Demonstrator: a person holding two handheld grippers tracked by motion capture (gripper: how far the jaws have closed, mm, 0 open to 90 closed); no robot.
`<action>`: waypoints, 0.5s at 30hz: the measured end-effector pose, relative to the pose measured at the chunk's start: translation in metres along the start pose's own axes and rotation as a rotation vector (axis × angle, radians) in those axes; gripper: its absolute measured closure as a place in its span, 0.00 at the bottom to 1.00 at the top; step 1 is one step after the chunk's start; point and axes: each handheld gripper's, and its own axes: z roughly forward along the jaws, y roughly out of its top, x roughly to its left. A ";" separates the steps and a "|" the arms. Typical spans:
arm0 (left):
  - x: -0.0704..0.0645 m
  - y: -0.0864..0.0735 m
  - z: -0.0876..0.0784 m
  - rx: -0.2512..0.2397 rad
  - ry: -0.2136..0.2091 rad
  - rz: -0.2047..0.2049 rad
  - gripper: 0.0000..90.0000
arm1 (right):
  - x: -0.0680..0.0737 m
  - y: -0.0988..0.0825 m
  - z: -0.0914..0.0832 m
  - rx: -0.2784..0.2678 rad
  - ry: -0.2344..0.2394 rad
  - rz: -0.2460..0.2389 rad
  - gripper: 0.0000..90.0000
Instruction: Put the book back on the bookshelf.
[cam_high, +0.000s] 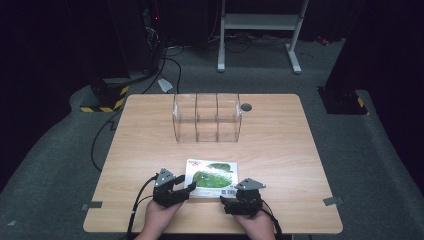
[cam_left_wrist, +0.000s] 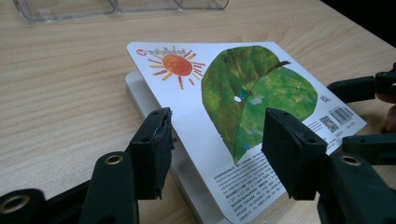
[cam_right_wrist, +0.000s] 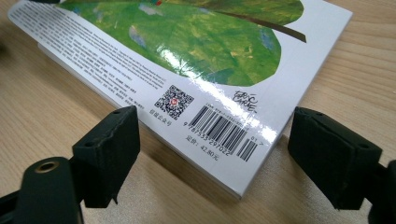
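Note:
A children's board book (cam_high: 211, 177) lies flat near the table's front edge, back cover up, with a green leaf, an orange sun (cam_left_wrist: 176, 64) and a barcode (cam_right_wrist: 224, 131). My left gripper (cam_high: 181, 188) is open at the book's near left corner, its jaws straddling the edge of the book (cam_left_wrist: 224, 116). My right gripper (cam_high: 231, 197) is open at the near right corner, jaws on either side of the barcode corner of the book (cam_right_wrist: 196, 51), not touching it.
A clear plastic rack (cam_high: 207, 117) with three compartments stands at the table's middle back; it also shows as a clear rack (cam_left_wrist: 116, 5) at the top of the left gripper view. A small dark round grommet (cam_high: 246, 107) sits beside it. Bare wood (cam_high: 280, 150) lies between.

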 end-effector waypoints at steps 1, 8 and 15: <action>-0.001 0.001 -0.002 -0.013 -0.004 0.002 0.48 | 0.000 0.000 0.000 0.000 0.003 -0.007 0.17; -0.003 0.005 -0.006 -0.042 -0.021 0.010 0.48 | 0.001 0.000 0.001 0.009 -0.004 -0.029 0.16; -0.006 0.008 -0.011 -0.067 -0.031 0.026 0.49 | 0.003 0.000 0.001 0.011 -0.014 -0.032 0.17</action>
